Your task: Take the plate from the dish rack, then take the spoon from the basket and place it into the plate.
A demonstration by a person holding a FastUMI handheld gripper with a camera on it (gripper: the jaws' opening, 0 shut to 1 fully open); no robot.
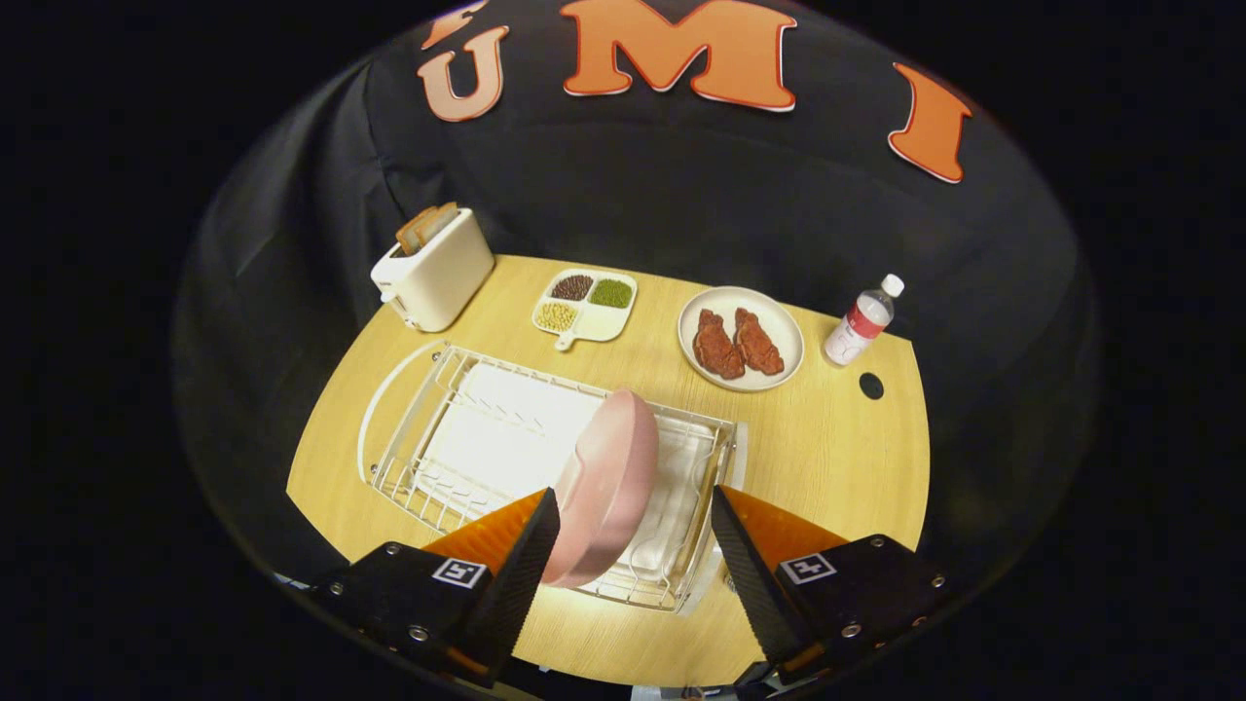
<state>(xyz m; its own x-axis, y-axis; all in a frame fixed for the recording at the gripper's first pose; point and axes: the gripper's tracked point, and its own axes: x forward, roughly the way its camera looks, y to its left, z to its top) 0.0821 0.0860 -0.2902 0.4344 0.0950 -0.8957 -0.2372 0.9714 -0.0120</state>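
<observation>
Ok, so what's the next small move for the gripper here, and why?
Probably ease the gripper forward and down so both fingers straddle the pink plate. The plate stands on edge in the dish rack, and the fingers are open, with its rim near the left one, nothing gripped yet.

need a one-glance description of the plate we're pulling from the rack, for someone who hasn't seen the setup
On the wooden table, find the white wire dish rack in front of the toaster. The pink plate stands on edge in the rack, leaning, between the open gripper fingers and close by one of them. It is the only pink item and the only dish on edge; the white plate of meat lies flat beyond the rack.
</observation>
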